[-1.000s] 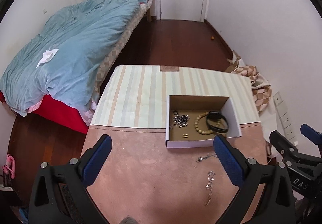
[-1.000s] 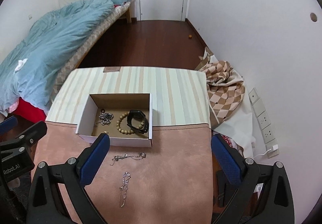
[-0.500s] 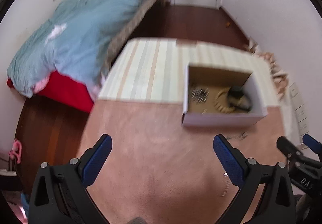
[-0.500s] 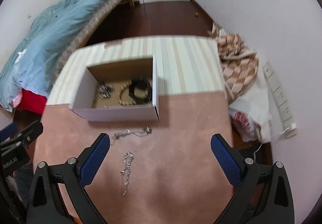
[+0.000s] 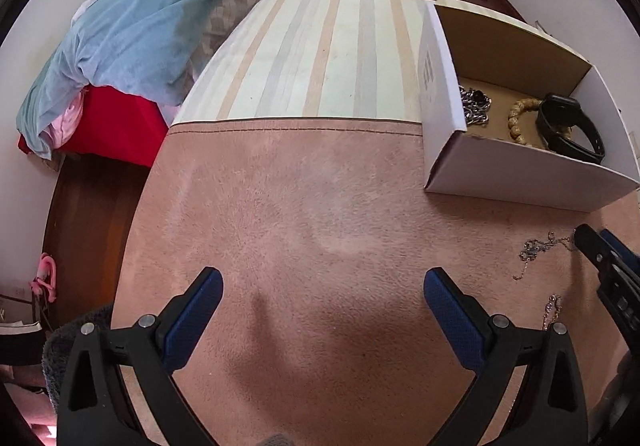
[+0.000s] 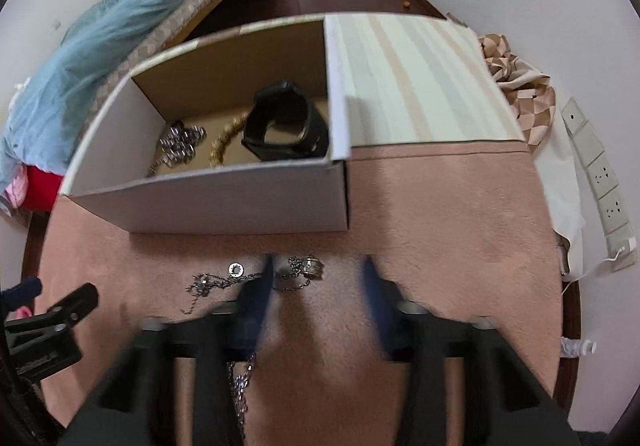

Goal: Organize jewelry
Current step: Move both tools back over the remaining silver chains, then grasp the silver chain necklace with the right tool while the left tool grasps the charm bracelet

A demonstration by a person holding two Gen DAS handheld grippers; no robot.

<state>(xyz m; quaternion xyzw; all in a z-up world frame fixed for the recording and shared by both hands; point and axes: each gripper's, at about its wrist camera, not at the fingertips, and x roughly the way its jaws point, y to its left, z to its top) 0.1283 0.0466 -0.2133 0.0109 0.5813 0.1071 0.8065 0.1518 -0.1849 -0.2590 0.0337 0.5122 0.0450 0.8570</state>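
Observation:
A thin silver necklace [image 6: 216,282] with a ring [image 6: 313,268] at one end lies on the pink cloth in front of the white box [image 6: 224,201]. My right gripper [image 6: 317,266] is low over it and its jaws are closing. The ring end lies between them and the pads do not press on it. A second silver chain [image 6: 240,386] lies partly under that gripper. The box holds a black band [image 6: 284,125], a bead bracelet [image 6: 226,141] and a chunky silver chain [image 6: 180,141]. My left gripper [image 5: 322,294] stands open over bare cloth, left of the necklace [image 5: 536,250].
The striped cloth [image 5: 328,57] covers the table's far half. A bed with a blue duvet [image 5: 140,25] stands to the left. A checkered fabric [image 6: 520,85] and a power strip [image 6: 600,181] lie to the right, off the table edge.
Both grippers have sunk toward the table, so the box and chains look much nearer. The right jaws have narrowed from wide apart to around the necklace's ring end.

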